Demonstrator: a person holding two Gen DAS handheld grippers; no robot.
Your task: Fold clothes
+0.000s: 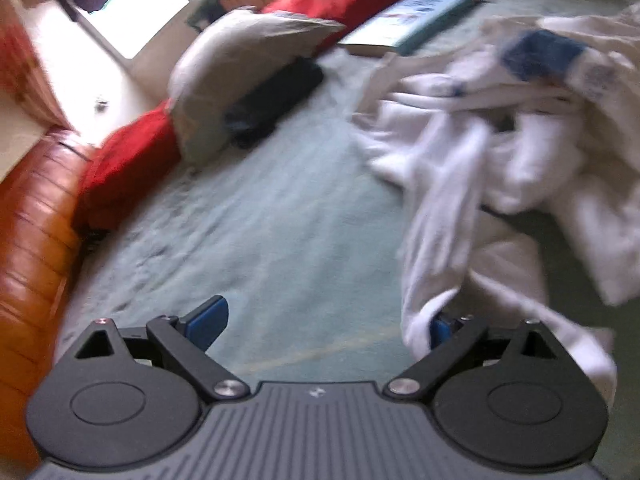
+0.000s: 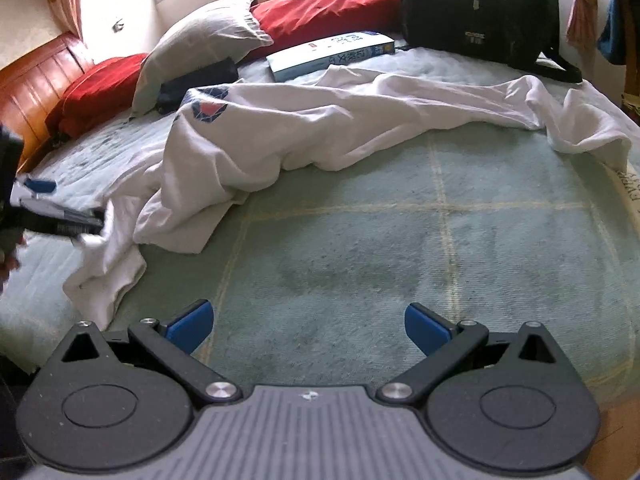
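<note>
White shirt [image 2: 304,128] lies crumpled on bed [image 2: 400,248], spread across green blanket. Left gripper [image 1: 324,322] fingers wide apart, fold of shirt draped over right one, nothing clamped. Right gripper [image 2: 309,326] fingers wide apart, empty, above blanket. Behind shirt: book [image 2: 332,54], grey pillow [image 2: 208,40], black bag [image 2: 480,12].

Open green blanket [image 2: 380,248] ahead of right gripper [image 2: 309,328]; crumpled white shirt [image 2: 304,128] across the far side, book [image 2: 332,54], black bag [image 2: 480,8] and pillow [image 2: 204,44] behind.
</note>
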